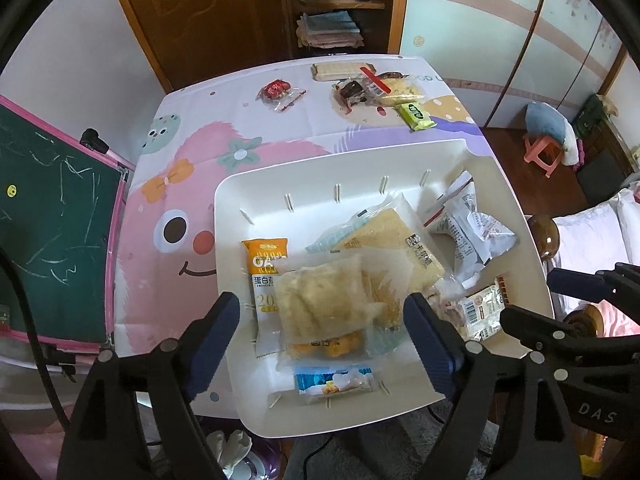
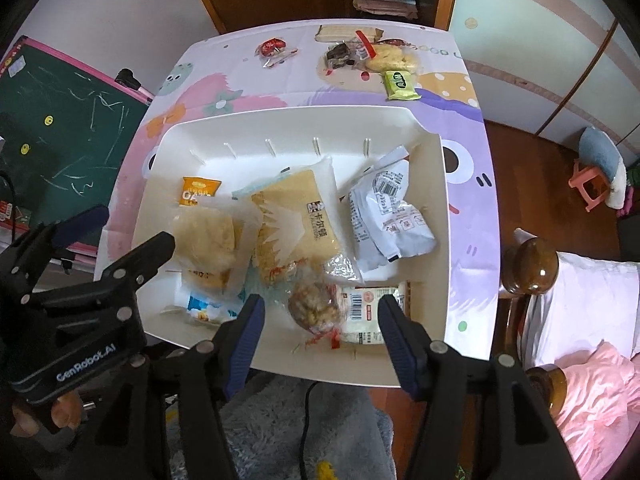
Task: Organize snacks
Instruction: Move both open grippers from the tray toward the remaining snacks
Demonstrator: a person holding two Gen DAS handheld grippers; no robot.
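A white tray (image 1: 256, 196) (image 2: 432, 208) on the table holds several packed snacks: a clear-wrapped pastry (image 1: 320, 296) (image 2: 204, 236), a square cake pack (image 1: 396, 236) (image 2: 296, 216), an orange protein bar (image 1: 264, 264), a grey-white bag (image 1: 468, 232) (image 2: 384, 220), a blue-white candy (image 1: 334, 384) and a round nut snack (image 2: 316, 308). My left gripper (image 1: 322, 336) is open and empty above the pastry. My right gripper (image 2: 322, 332) is open and empty above the nut snack. Loose snacks lie at the table's far edge: a red candy (image 1: 276, 90) (image 2: 272, 48), a green pack (image 1: 416, 116) (image 2: 400, 85), a wafer pack (image 1: 340, 71).
A cartoon-print cloth (image 1: 192, 184) covers the table. A green chalkboard (image 1: 44, 224) stands to the left. A wooden bedpost (image 2: 532, 264) and bedding are to the right. A pink stool (image 2: 592, 184) stands on the floor beyond.
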